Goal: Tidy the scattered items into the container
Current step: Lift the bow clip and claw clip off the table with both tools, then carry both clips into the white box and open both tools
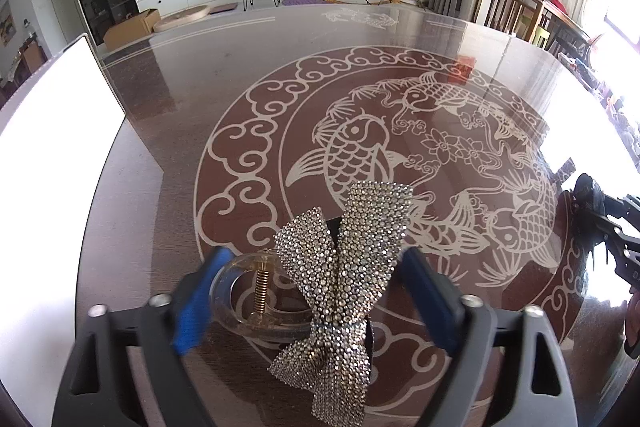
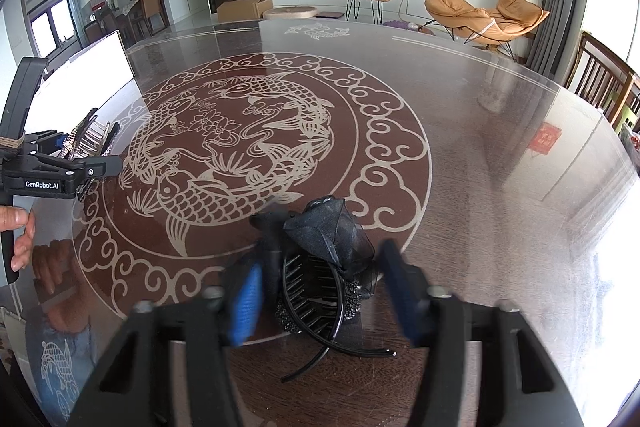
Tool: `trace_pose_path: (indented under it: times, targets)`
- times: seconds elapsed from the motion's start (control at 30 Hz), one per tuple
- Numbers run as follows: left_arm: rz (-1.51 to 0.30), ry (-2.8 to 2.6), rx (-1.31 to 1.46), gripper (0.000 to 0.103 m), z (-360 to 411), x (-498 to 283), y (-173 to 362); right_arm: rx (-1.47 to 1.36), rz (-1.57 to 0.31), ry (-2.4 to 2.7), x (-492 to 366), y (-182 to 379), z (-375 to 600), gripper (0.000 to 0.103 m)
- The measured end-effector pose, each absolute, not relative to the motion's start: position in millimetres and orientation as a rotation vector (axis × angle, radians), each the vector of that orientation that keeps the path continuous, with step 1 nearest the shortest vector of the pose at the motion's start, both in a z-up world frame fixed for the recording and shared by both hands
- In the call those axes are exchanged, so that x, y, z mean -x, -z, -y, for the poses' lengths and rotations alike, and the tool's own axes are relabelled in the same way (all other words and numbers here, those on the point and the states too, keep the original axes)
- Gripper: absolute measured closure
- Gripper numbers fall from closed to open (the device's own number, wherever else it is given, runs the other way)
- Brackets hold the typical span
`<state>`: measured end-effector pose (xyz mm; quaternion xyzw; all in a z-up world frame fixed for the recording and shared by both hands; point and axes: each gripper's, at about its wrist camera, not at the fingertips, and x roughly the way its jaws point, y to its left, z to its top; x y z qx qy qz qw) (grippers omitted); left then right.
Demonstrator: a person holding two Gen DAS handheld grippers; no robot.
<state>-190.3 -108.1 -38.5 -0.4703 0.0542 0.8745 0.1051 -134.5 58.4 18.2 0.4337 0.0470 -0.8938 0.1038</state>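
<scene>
Both grippers [image 1: 308, 287] [image 2: 324, 295] tilt down, straddling hair clips [image 1: 340, 267]

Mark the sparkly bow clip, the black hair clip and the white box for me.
sparkly bow clip [image 1: 352, 267], left wrist view, on the crossed rhinestone ribbons.
black hair clip [image 2: 320, 283], right wrist view, on its comb teeth.
white box [image 2: 96, 67], right wrist view, on its side wall.

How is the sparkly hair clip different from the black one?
The sparkly clip has a silver rhinestone bow and a clear claw; the black clip has a dark gauzy bow and a black claw. The sparkly one sits between the left gripper's fingers, the black one between the right gripper's. Both lie on the glass table.
</scene>
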Motion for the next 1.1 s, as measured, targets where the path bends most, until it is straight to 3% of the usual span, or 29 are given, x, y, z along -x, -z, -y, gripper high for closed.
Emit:
trace_pose_path:
  times: [0.33, 0.5, 0.73, 0.87, 1.1]
  targets:
    - [-0.221, -2.638, 1.237, 0.052, 99, 127, -11, -1.228, 0.011, 2.584, 92, -48, -61, 0.067]
    - [-0.32, -2.697, 1.179, 0.052, 96, 104, -30, -1.209, -0.007, 2.567, 84, -58, -49, 0.067]
    - [-0.321, -2.735, 1.138, 0.052, 106, 90, -50, -1.179, -0.083, 2.533, 77, -72, -21, 0.067]
    - [-0.263, -2.729, 1.127, 0.052, 112, 86, -58, -1.173, -0.143, 2.51, 76, -77, -2, 0.067]
    - [0.062, -2.667, 1.104, 0.052, 159, 75, -87, -1.136, -0.12, 2.441, 83, -99, 34, 0.067]
